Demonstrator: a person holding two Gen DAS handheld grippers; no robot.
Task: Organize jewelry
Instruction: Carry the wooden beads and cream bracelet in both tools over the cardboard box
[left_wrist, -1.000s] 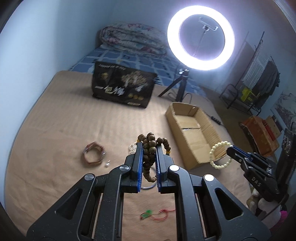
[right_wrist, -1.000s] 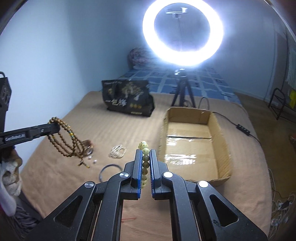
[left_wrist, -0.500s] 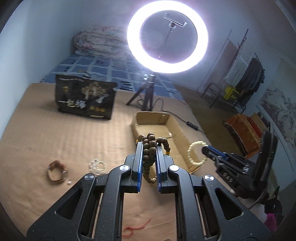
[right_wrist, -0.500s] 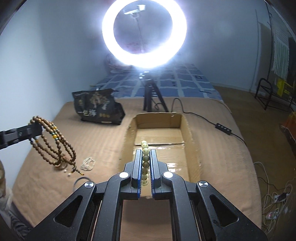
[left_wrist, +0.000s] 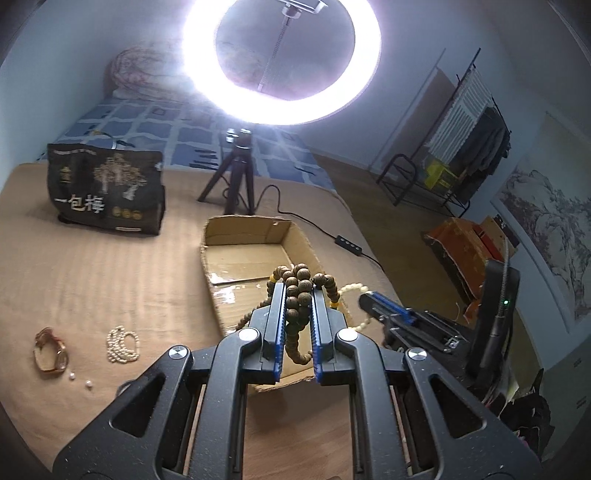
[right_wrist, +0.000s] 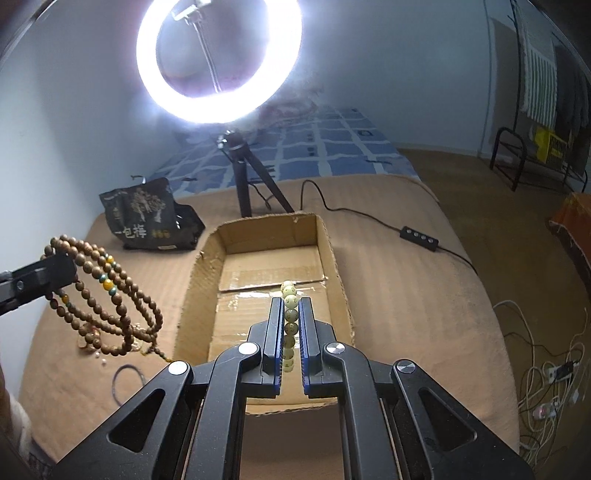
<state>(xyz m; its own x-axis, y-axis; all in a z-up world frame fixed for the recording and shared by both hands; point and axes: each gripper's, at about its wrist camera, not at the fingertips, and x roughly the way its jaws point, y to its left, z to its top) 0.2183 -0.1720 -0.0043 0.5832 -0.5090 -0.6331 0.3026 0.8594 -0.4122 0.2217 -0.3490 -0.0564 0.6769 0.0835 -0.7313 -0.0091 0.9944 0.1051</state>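
**Two bead strings held above the cardboard box**

A long string of round brown wooden beads (left_wrist: 297, 291), broken by a few yellow and green ones, is clamped in the left gripper (left_wrist: 298, 295), whose jaws are closed almost fully on the bunched strands. The loops hang beside the left wall of the cardboard box (right_wrist: 334, 254) in the right wrist view. A bracelet of pale, glossy cream beads (right_wrist: 290, 314) is pinched in the right gripper (right_wrist: 290, 306), its jaws nearly together, over the box's taped floor. The box is open-topped, of corrugated card with rough-cut rims, and rests on a tan ribbed blanket (left_wrist: 110, 266).

The characters "一包梅" are printed in white on a black pouch (left_wrist: 105, 192) standing beyond the box, under a golden tree motif.

On the blanket to the left lie a small pearl bracelet (left_wrist: 122, 344), a reddish band (left_wrist: 50, 354) and two loose pearls (left_wrist: 79, 380). A thin dark ring (right_wrist: 127, 382) lies near the box's front corner. A lit ring light (left_wrist: 280, 59) on a black tripod (left_wrist: 236, 177) stands behind.
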